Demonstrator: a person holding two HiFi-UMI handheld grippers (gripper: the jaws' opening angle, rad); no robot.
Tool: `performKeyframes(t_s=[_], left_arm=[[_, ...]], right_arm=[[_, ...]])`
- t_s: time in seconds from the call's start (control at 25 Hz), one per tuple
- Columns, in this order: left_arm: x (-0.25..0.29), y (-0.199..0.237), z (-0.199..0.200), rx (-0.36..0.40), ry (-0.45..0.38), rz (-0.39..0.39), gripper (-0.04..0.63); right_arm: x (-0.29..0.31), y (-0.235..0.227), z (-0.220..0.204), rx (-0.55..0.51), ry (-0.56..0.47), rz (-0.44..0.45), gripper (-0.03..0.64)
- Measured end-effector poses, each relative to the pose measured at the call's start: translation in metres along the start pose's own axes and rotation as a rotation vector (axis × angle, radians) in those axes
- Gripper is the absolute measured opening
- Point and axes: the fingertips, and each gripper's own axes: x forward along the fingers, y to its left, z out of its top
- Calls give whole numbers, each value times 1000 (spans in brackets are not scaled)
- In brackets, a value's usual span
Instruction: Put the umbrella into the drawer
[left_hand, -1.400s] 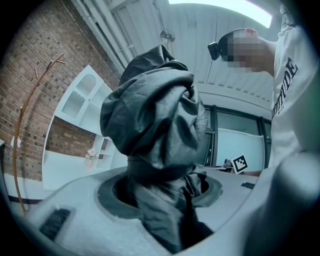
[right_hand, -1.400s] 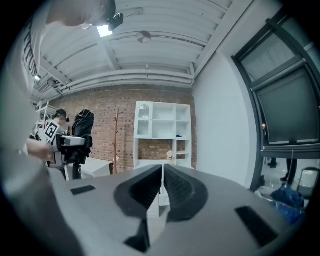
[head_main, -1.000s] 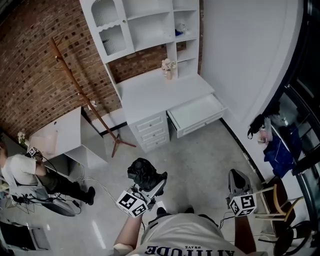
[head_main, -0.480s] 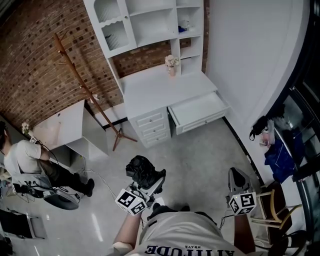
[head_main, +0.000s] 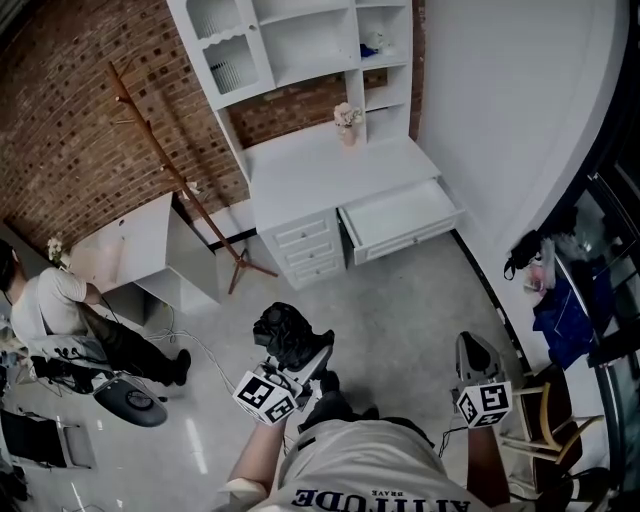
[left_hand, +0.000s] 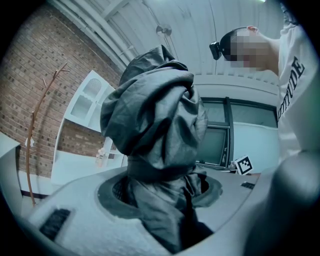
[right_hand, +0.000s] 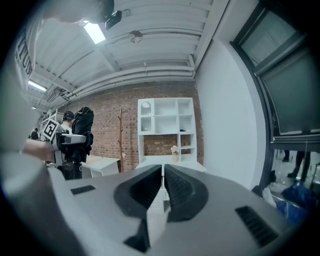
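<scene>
A folded dark umbrella (head_main: 283, 328) is bundled up with a strap round it, and my left gripper (head_main: 297, 352) is shut on it above the floor. In the left gripper view the umbrella (left_hand: 155, 115) fills the middle, rising from between the jaws of the left gripper (left_hand: 160, 187). The white desk (head_main: 330, 175) stands ahead against the brick wall, its right-hand drawer (head_main: 400, 215) pulled out and showing nothing inside. My right gripper (head_main: 470, 350) hangs at the right, shut and holding nothing. In its own view the right gripper (right_hand: 163, 172) points toward the desk (right_hand: 172, 162).
A wooden coat rack (head_main: 175, 180) stands left of the desk. A shelf unit (head_main: 300, 40) and a small vase of flowers (head_main: 347, 116) sit on the desk. A person (head_main: 60, 310) sits at far left by a low white desk (head_main: 125, 250). A chair (head_main: 545, 400) and hanging bags (head_main: 540, 265) are at the right.
The whole scene has slid slightly in the head view as both grippers are carried across the floor. The left gripper still holds the umbrella and the right stays shut.
</scene>
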Motion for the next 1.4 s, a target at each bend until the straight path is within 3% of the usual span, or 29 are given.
performKeyframes(t_s=[0.48,0.88,1.16,1.4], left_arm=[[45,49,-4,-38,5,-30,249],[99,132,0,-62,26,-53,249],[142,186,0,-57,72,-104,249],[171,231,14,-47,61,-143,247]], right_arm=[[50,-15,-6,-7,62,-66,34],[124,-26,0,-14,117,-123,34],[176,-35,4,-3,150,-185,34],[219,-29,18,-26,143,-192,34]])
